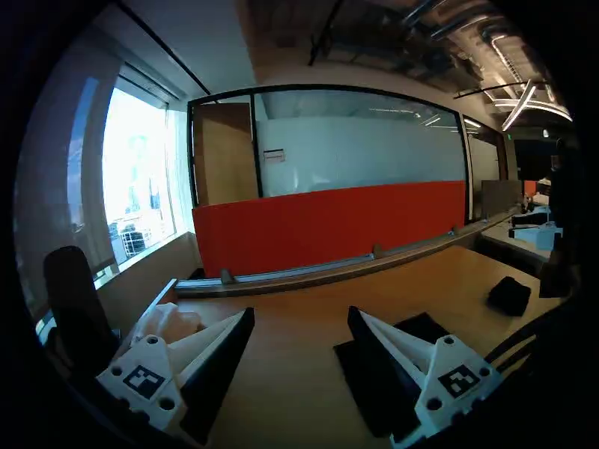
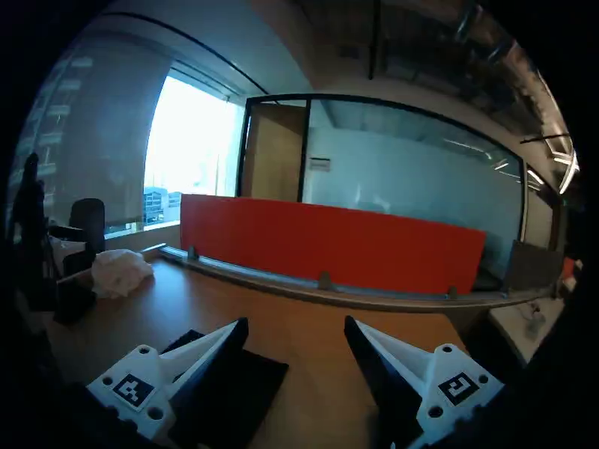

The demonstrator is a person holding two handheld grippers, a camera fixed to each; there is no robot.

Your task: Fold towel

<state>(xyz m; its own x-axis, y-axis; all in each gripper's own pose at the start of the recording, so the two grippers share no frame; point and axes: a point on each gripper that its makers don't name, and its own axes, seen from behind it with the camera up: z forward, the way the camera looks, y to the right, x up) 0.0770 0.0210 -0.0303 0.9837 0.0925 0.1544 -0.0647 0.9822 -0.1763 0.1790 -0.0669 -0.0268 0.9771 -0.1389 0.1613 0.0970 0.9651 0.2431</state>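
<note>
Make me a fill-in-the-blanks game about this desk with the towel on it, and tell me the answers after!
1. The left gripper and the right gripper are both ____, gripping nothing.
2. The flat towel on the desk is ____ in colour.
3. The crumpled cloth on the desk is ____ in colour.
4. Bright daylight comes in through the ____ on the left.

Missing words: open; black; white; window.
</note>
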